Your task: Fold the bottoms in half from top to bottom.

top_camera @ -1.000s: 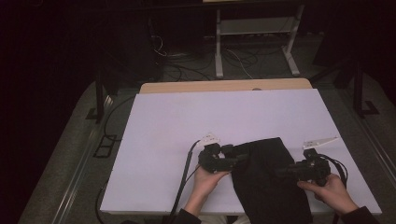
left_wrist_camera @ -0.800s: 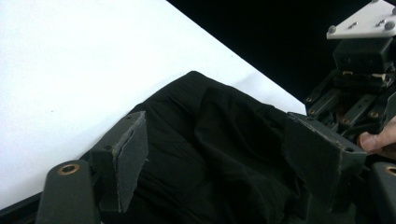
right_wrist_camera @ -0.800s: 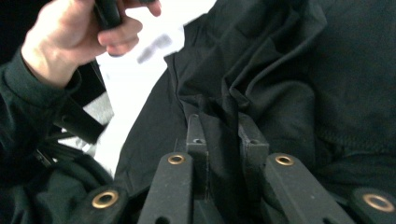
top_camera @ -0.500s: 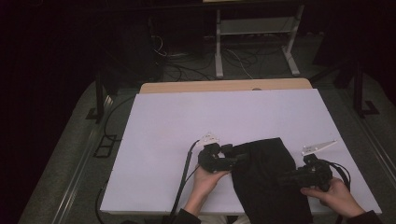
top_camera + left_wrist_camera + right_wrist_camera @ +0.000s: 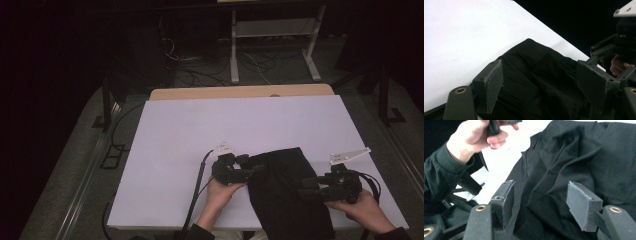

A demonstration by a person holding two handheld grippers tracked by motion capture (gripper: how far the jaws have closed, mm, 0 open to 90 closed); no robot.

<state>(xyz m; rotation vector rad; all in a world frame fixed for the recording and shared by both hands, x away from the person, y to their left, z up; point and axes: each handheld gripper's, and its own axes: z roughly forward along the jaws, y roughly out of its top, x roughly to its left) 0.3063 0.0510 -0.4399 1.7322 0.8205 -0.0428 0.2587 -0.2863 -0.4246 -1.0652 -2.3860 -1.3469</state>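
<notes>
The black cloth [image 5: 287,192] is laid on the white counter [image 5: 200,135], near its front edge. At its left edge, the left hand-held gripper [image 5: 257,169] is held open over the folds. At its right side, the right hand-held gripper [image 5: 306,190] has just been opened, with cloth between its jaws.

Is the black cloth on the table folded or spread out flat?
Folded, loosely: the black cloth forms a narrow rumpled strip, with overlapping layers and creases seen in both gripper views.
</notes>
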